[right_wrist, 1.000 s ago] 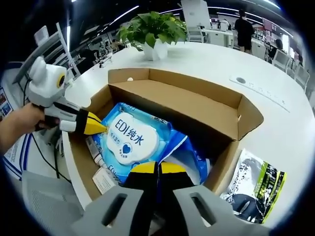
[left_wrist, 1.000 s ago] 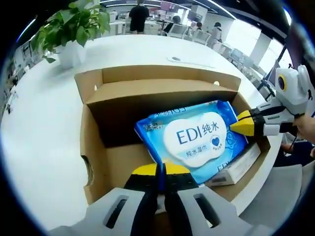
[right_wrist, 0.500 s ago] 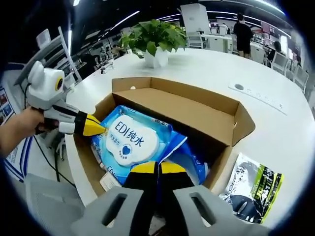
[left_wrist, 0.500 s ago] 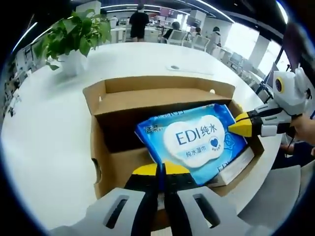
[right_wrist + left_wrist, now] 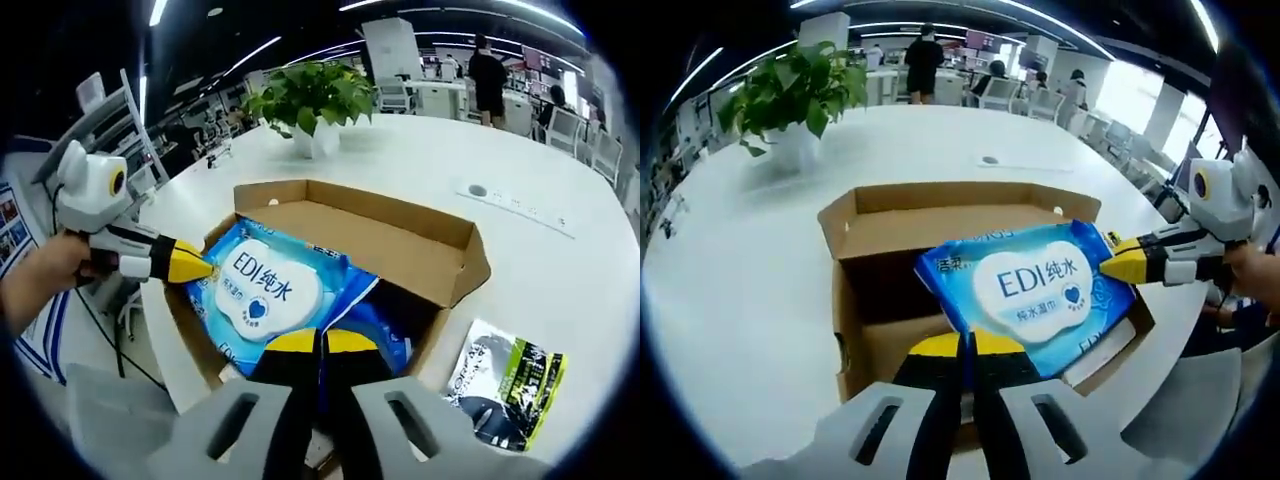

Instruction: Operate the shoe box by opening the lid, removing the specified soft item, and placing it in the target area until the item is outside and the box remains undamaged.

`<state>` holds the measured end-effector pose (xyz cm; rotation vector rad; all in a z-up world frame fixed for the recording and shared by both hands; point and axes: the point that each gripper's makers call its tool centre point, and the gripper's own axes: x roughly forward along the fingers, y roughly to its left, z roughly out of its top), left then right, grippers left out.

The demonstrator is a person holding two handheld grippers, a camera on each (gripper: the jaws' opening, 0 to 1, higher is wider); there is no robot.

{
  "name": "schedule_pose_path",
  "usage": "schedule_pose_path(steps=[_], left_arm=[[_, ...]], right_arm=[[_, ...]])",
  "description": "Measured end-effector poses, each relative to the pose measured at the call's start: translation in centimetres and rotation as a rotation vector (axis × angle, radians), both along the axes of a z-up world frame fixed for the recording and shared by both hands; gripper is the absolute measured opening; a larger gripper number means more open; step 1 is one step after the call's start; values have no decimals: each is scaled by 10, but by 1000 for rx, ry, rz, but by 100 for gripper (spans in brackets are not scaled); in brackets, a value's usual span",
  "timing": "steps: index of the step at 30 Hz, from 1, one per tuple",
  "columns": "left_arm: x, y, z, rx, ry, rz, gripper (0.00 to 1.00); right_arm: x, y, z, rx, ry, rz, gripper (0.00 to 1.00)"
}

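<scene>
Blue and soft, the crinkly plastic wet-wipe pack (image 5: 1032,295) hung tilted above the open brown cardboard shoe box (image 5: 855,300), each end pinched by a closed yellow-tipped gripper, left (image 5: 966,350) and right (image 5: 320,345), looking light, floppy and slippery, best gripped at its sealed edges.

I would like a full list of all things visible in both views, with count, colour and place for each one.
Shoe box: one, brown cardboard, lid open, on the white table.
Wipes pack: one, blue and white, held up over the open box by both grippers.
Flat item under the pack: one, whitish, inside the box; kind unclear.
Pouch: one, black, white and green, on the table beside the box.
Potted plant: one, green in a white pot, on the table beyond the box.
Table: one, white.
People: several, far background.
Left gripper: one, yellow-tipped, shut on the pack's edge.
Right gripper: one, yellow-tipped, shut on the opposite edge.
</scene>
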<state>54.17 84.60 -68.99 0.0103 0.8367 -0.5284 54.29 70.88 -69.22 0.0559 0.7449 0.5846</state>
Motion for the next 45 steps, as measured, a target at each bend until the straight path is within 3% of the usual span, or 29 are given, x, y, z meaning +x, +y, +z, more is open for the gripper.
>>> schedule_pose_path(steps=[12,23,45], left_arm=[[1,-25,27,-23,-51,-12,0],[-2,-56,31,-43,-49,-56,0],[-4,-120,33,-103,-47,-122,0]], right_arm=[[-7,-25,23,25,-27,-37,0],[-12,-55,33,19,-38,-79,0],[-23,-120,36,14,-17,-183,0]])
